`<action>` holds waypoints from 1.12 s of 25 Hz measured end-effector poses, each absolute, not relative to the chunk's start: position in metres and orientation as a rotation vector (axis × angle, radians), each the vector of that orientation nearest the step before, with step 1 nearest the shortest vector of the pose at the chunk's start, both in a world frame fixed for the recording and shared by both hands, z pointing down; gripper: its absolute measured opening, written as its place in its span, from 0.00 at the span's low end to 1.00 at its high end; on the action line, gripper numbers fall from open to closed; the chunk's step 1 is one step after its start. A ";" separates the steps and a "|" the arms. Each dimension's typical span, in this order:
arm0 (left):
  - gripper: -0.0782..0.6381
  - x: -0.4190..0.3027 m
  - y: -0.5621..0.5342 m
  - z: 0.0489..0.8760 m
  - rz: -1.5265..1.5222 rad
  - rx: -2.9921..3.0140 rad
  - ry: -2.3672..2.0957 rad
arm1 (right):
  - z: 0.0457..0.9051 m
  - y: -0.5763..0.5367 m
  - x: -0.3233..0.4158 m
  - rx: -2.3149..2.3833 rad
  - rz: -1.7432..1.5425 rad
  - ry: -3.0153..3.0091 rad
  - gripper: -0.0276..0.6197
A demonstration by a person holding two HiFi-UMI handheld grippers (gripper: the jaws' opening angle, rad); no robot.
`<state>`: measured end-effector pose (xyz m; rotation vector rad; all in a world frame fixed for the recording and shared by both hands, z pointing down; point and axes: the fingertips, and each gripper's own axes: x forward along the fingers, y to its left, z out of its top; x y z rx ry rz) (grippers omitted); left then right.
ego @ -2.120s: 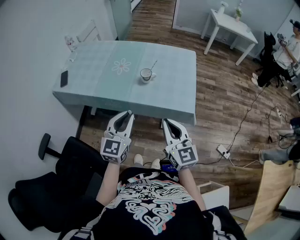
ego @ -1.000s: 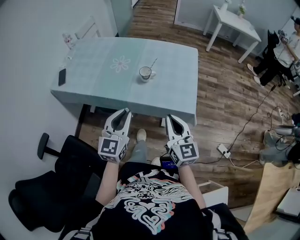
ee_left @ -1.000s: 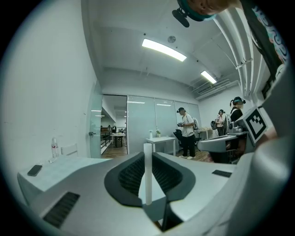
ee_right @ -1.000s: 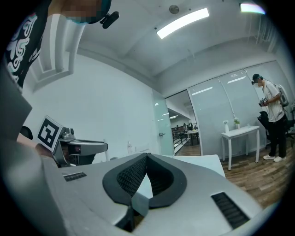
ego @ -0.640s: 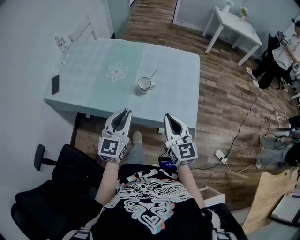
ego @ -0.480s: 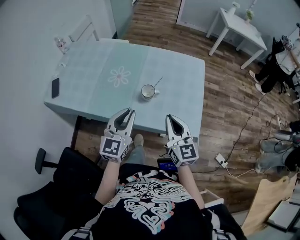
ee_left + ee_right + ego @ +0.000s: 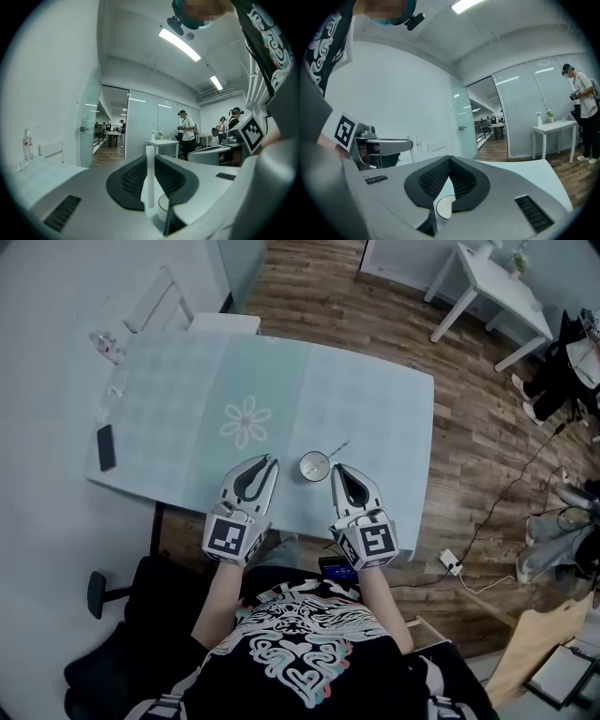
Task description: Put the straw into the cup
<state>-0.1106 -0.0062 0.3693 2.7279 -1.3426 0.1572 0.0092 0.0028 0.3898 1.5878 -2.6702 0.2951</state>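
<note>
1 cup (image 7: 315, 466) between left gripper (image 7: 269, 461) and right gripper (image 7: 336, 468), straw (image 7: 339, 446) at rim

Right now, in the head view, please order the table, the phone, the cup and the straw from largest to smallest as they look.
1. table
2. phone and cup: they look about alike, so I leave them unranked
3. straw, the thinnest

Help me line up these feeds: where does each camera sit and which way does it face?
Head view: on the person's head, facing steeply down at the table; torso, forearms, left gripper and right gripper show.
Left gripper view: on the left gripper, looking along its fingers, which pinch a pale upright straw; right gripper at right.
Right gripper view: on the right gripper, along its shut fingers; left gripper at left.
Shared: all three show the cup.
</note>
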 end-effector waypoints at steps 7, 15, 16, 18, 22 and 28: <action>0.21 -0.120 -0.066 0.389 0.166 2.728 -1.257 | 0.411 -0.054 0.000 1.607 0.344 -2.608 0.07; 0.21 -0.109 -0.092 0.403 0.185 2.720 -1.219 | 0.405 -0.059 0.012 1.644 0.393 -2.636 0.07; 0.21 -0.106 -0.092 0.403 0.183 2.722 -1.222 | 0.404 -0.058 0.014 1.642 0.396 -2.645 0.07; 0.21 -0.098 -0.088 0.399 0.176 2.735 -1.227 | 0.401 -0.056 0.020 1.646 0.426 -2.672 0.07; 0.21 -0.092 -0.077 0.385 0.163 2.743 -1.269 | 0.397 -0.047 0.023 1.610 0.464 -2.720 0.07; 0.21 -0.096 -0.061 0.364 0.119 2.708 -1.385 | 0.377 -0.039 0.018 1.517 0.448 -2.822 0.07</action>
